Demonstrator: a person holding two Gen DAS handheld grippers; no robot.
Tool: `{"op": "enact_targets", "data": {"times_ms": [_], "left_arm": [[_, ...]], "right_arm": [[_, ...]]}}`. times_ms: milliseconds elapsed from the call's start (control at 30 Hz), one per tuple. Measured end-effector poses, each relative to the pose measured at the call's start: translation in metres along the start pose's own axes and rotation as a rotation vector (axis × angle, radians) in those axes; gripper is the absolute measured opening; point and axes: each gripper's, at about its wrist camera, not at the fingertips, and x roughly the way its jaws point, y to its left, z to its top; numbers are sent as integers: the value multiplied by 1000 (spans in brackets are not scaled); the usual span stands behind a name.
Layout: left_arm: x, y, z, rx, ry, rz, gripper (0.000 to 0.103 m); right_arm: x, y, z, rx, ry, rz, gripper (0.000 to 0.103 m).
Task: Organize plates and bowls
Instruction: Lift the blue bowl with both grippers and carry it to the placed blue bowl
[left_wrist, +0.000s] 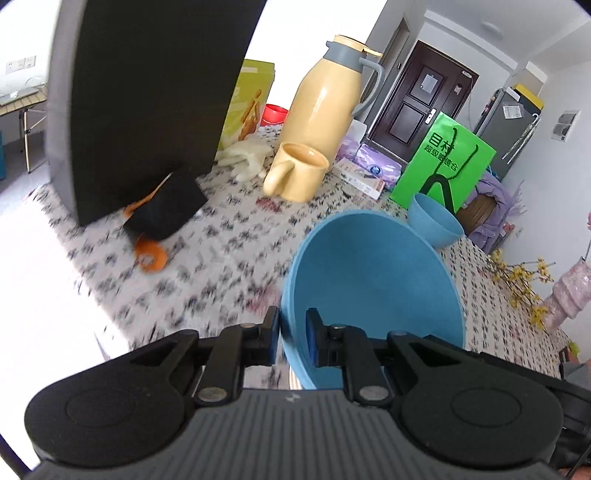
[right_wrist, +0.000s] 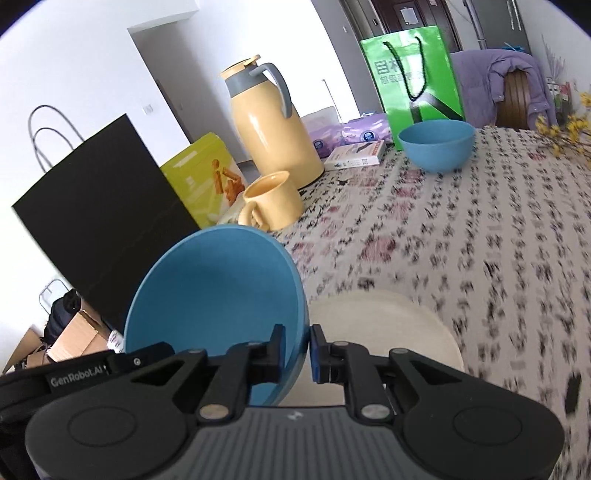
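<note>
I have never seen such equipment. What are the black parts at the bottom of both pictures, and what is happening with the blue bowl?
No robot: a person holds one tool in each hand. The black parts are its tongs, each filmed by its own camera. The left tongs and right tongs pinch opposite rims of one big blue bowl, carrying it over a cream plate. On the flowered tablecloth stand a smaller blue bowl, yellow mug, yellow jug and bags.

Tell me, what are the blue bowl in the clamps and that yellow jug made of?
The blue bowl looks like matte plastic or a plant-fibre composite: thin wall, even colour, no glare. The yellow jug has a glossy shell with bright streaks, probably painted metal or hard plastic; its grey collar and handle look like plastic.
</note>
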Motion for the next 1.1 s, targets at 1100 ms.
{"op": "enact_targets", "data": {"times_ms": [1100], "left_arm": [[-67,-56,-68,121,-51,-80,15]], "right_arm": [[-110,-44,-60,69,-150,-12,14]]}}
